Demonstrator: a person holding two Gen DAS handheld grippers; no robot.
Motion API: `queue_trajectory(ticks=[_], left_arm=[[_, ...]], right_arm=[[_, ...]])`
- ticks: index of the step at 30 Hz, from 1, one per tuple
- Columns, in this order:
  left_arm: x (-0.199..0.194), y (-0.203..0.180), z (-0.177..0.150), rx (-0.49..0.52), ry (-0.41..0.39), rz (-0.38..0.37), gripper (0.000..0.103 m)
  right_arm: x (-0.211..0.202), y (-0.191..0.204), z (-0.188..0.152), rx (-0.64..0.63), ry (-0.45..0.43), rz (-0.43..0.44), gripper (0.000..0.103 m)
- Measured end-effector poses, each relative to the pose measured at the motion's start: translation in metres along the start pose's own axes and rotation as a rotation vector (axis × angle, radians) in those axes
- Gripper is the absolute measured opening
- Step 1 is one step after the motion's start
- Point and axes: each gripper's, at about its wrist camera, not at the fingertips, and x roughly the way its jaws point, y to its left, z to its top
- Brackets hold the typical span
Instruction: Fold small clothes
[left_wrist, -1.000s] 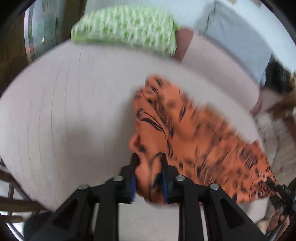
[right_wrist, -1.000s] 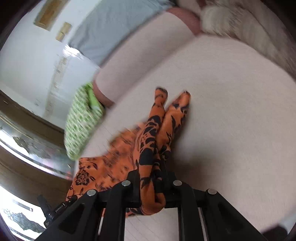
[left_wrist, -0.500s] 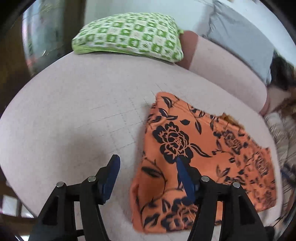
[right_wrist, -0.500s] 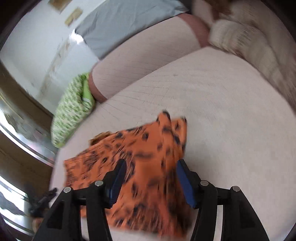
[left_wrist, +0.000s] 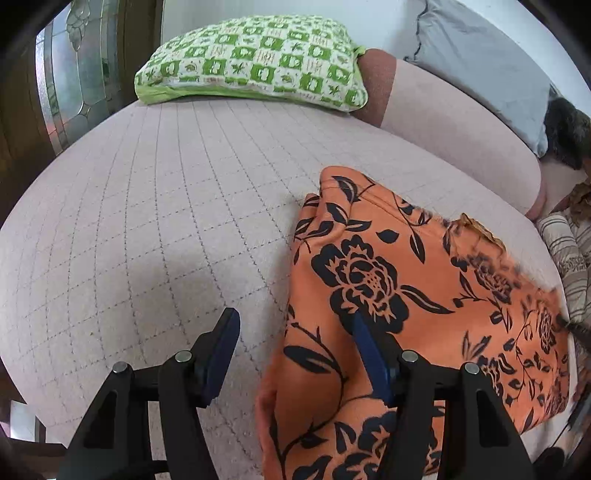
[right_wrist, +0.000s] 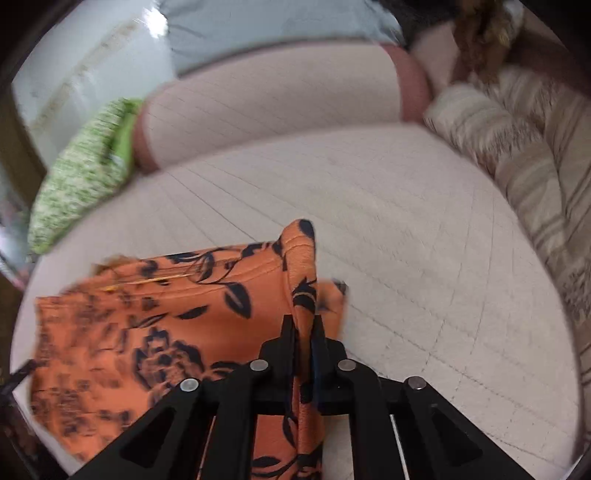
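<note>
An orange garment with a black flower print (left_wrist: 399, 302) lies spread on the pale pink quilted bed (left_wrist: 155, 206). My left gripper (left_wrist: 295, 328) is open and empty, low over the garment's left edge; its right finger is above the cloth, its left finger above bare quilt. In the right wrist view the same garment (right_wrist: 155, 325) lies to the left. My right gripper (right_wrist: 304, 332) is shut on a raised fold at the garment's right edge.
A green and white patterned pillow (left_wrist: 255, 59) lies at the head of the bed, with a pink bolster (left_wrist: 454, 122) and a grey pillow (left_wrist: 480, 55) behind. A striped beige blanket (right_wrist: 524, 158) is bunched at the right side. A glass-panelled wooden door (left_wrist: 74, 74) stands left.
Both grippers let go of the garment and it settled flat on the bed. The right gripper has since closed again on a fold at its right edge. The left stays open.
</note>
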Motion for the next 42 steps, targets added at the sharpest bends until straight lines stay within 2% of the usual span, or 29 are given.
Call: queue_trajectory(ticks=[2,3,6,7,8,9,10,11,13,14,15,16,17,19,20,21,22,23,25,27,29,31,33,34,35,37,39,40,42], left_arm=[[-0.007,-0.001,0.01,0.014,-0.031,-0.01,0.064],[-0.008,-0.003,0.016,0.029,-0.049,-0.003,0.064],[-0.003,-0.01,0.041,0.069,-0.066,0.008,0.064],[0.004,-0.012,0.048,0.072,-0.052,0.015,0.064],[0.013,-0.014,0.056,0.079,-0.033,0.027,0.064],[0.024,-0.018,0.062,0.098,-0.012,0.031,0.063],[0.031,-0.021,0.067,0.112,-0.001,0.04,0.056],[0.042,-0.024,0.072,0.132,0.012,0.063,0.05],[0.057,-0.028,0.076,0.151,0.052,0.08,0.026],[0.066,-0.026,0.077,0.144,0.077,0.091,0.019],[0.071,-0.025,0.078,0.14,0.086,0.104,0.005],[0.07,-0.025,0.079,0.142,0.077,0.111,0.004],[0.064,-0.027,0.08,0.153,0.041,0.109,0.004],[0.062,-0.033,0.08,0.195,-0.014,0.136,0.004],[0.071,-0.034,0.078,0.219,0.001,0.173,0.004],[0.093,-0.029,0.075,0.214,0.079,0.21,0.004],[0.1,-0.024,0.074,0.19,0.09,0.207,0.004],[0.093,-0.026,0.076,0.2,0.069,0.225,0.004],[0.077,-0.029,0.079,0.19,0.033,0.199,0.008],[0.054,-0.032,0.078,0.195,-0.023,0.194,0.017],[0.027,-0.037,0.072,0.206,-0.07,0.19,0.033],[-0.002,-0.042,0.062,0.189,-0.109,0.159,0.066],[-0.024,-0.047,0.047,0.171,-0.151,0.114,0.067],[-0.03,-0.051,0.038,0.176,-0.149,0.084,0.067],[-0.03,-0.057,0.03,0.183,-0.133,0.063,0.067],[-0.013,-0.06,0.011,0.195,-0.06,0.068,0.068],[0.024,-0.049,-0.001,0.182,0.075,0.153,0.066],[0.029,-0.036,-0.003,0.108,0.088,0.116,0.067],[0.013,-0.031,0.001,0.054,0.062,0.117,0.066]], right_arm=[[0.012,-0.007,-0.006,0.055,0.046,0.043,0.011],[0.007,-0.008,-0.006,0.075,0.023,0.061,0.011],[-0.011,-0.014,-0.003,0.086,-0.002,0.103,0.024],[-0.015,-0.014,0.0,0.079,-0.014,0.109,0.034],[-0.019,-0.016,0.003,0.078,-0.023,0.109,0.054],[-0.02,-0.016,0.006,0.089,-0.03,0.11,0.066],[-0.019,-0.015,0.01,0.106,-0.041,0.117,0.074],[-0.015,-0.013,0.012,0.117,-0.05,0.126,0.074],[-0.004,-0.011,0.017,0.124,-0.028,0.16,0.074],[0.004,-0.008,0.02,0.116,-0.006,0.168,0.071],[0.005,-0.008,0.02,0.112,0.005,0.162,0.068],[0.011,-0.007,0.02,0.115,0.005,0.169,0.024],[0.014,-0.006,0.022,0.122,0.013,0.184,0.005],[0.006,0.0,0.023,0.115,-0.032,0.154,0.005],[0.006,0.002,0.021,0.093,-0.039,0.124,0.005],[0.017,0.003,0.019,0.07,-0.014,0.068,0.005],[0.038,-0.003,0.014,0.075,0.059,0.018,0.006],[0.051,-0.013,0.01,0.122,0.101,0.039,0.009],[0.033,-0.022,0.008,0.209,0.037,0.086,0.011],[0.013,-0.016,0.009,0.17,-0.011,0.055,0.012],[-0.017,-0.004,0.009,0.118,-0.07,0.027,0.014],[-0.042,0.006,0.003,0.111,-0.105,0.114,0.016],[-0.059,0.021,-0.007,0.085,-0.106,0.221,0.04],[-0.063,0.029,-0.016,0.072,-0.091,0.281,0.075],[-0.061,0.036,-0.026,0.066,-0.07,0.343,0.087],[-0.047,0.037,-0.04,0.075,-0.046,0.382,0.087],[-0.014,0.018,-0.056,0.157,0.045,0.292,0.083],[0.003,-0.001,-0.067,0.259,0.101,0.235,0.068],[-0.009,-0.02,-0.077,0.368,0.054,0.264,0.061]])
